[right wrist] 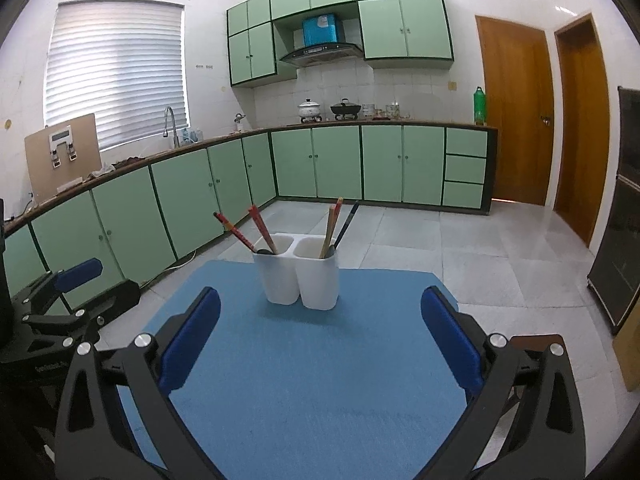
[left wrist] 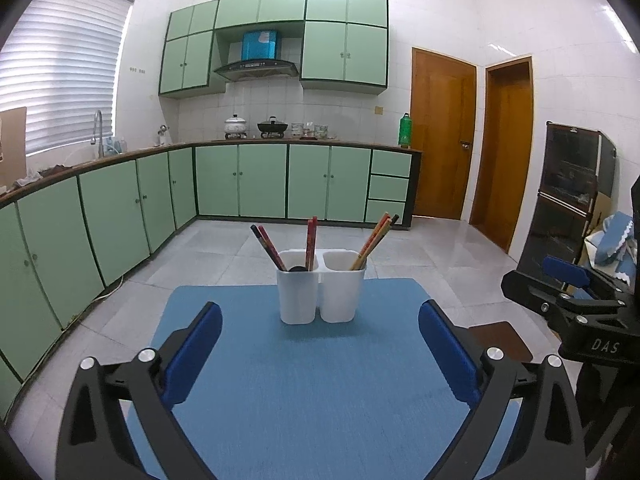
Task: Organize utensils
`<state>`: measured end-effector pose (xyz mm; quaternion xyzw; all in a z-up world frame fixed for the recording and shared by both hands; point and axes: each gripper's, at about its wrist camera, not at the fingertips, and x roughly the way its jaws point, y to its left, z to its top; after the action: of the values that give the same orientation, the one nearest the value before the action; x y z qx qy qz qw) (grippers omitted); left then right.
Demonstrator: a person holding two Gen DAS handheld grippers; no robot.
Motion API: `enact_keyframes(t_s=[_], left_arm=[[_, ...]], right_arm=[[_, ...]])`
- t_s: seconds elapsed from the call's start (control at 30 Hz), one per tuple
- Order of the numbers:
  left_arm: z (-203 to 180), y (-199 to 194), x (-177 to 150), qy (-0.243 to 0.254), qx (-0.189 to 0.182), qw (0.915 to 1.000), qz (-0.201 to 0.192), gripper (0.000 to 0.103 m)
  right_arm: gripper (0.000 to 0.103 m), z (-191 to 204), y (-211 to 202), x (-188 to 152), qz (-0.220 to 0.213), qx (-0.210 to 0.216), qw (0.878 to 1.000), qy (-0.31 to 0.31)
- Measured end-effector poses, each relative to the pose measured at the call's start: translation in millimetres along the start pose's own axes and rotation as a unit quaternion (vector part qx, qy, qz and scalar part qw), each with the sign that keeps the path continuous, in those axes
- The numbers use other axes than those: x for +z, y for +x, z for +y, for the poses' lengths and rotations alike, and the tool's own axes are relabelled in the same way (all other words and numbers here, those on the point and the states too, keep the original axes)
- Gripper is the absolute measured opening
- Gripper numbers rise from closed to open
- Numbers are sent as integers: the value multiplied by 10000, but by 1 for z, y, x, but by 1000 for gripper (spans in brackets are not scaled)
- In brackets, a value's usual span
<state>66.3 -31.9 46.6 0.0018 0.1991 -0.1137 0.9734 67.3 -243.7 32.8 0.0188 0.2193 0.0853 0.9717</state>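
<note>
While both the left gripper (left wrist: 320, 344) and right gripper (right wrist: 320, 332) are held wide open and empty, chopsticks (left wrist: 310, 244) are seen upright in the white two-compartment holder (left wrist: 320, 292) on the blue mat (left wrist: 320, 400).

Green cabinets (left wrist: 240, 180) line white-tiled walls (left wrist: 432, 12); 2 wooden doors (left wrist: 442, 136), blinds-covered window (right wrist: 116, 72).

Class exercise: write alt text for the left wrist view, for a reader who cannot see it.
A white two-compartment utensil holder stands on a blue mat, chopsticks leaning out of both compartments. The left gripper hovers before it, jaws open and empty, with green kitchen cabinets behind.
</note>
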Motion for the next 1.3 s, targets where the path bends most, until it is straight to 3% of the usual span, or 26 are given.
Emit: enact_keyframes(t_s=[1.3], left_arm=[[-10,-34,-14,88,165,9994,-306,97]], right_arm=[[97,12,-32,-12,-206,197,9994,-211]])
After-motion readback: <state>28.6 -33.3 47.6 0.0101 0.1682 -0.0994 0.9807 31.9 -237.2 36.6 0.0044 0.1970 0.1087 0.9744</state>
